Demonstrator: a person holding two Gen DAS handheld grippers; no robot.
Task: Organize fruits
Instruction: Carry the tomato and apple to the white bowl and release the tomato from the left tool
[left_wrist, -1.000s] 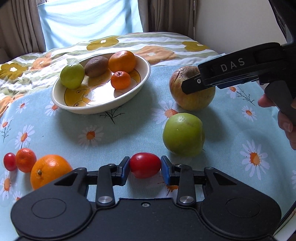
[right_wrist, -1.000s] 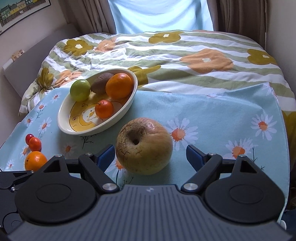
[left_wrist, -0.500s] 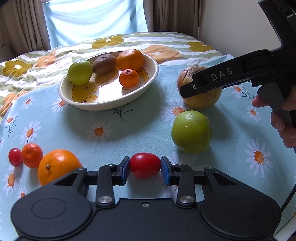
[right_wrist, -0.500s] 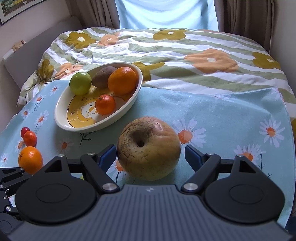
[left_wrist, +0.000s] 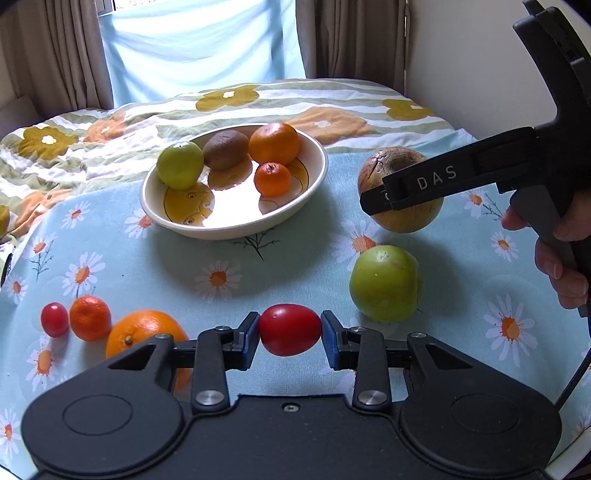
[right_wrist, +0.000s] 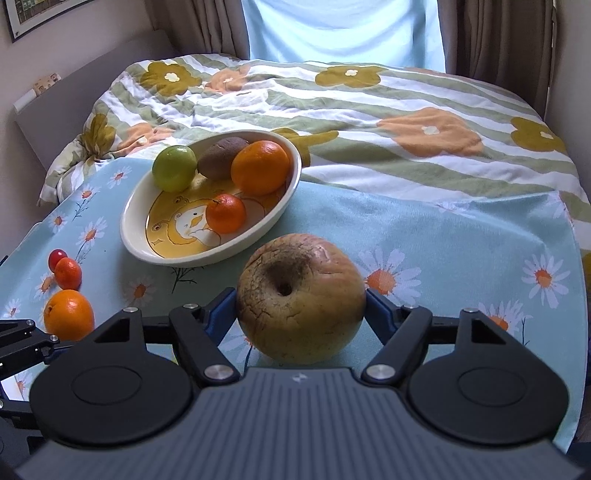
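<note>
Left tongs (left_wrist: 290, 334): clamped narrow on a small red tomato (left_wrist: 290, 334), one blue pad against each end; held near the camera, above the daisy cloth (left_wrist: 236, 258).
Right tongs (right_wrist: 301, 314): jaws closing around a big brownish apple (right_wrist: 299, 295); the blue pads sit at its two sides and look to be touching the skin. In the left view the apple seems to hang just clear of the cloth, so I judge it gripped.
Hand (left_wrist: 561, 258): a person's fingers wrap the right tongs' handle at the right edge of the left view.
Bowl (right_wrist: 136, 240): oval, cream, with a yellow bear picture inside; it stands farther off and to the left of the apple.
Done: the bowl already holds four fruits: a green apple (right_wrist: 174, 168), a kiwi (right_wrist: 221, 157), a large orange (right_wrist: 260, 168) and a small mandarin (right_wrist: 225, 213).
Left to do: both held fruits are not yet in the bowl. On the cloth lie a big green apple (left_wrist: 384, 282) near right, and at near left an orange (left_wrist: 146, 332), a mandarin (left_wrist: 89, 317) and a second tomato (left_wrist: 54, 319).
Progress: judged roughly a third to half done.
Hard to make out: the right tongs' bar covers part of the brownish apple in the left view; the near orange is partly behind the left tongs' body; the undersides of both held fruits are hidden.
</note>
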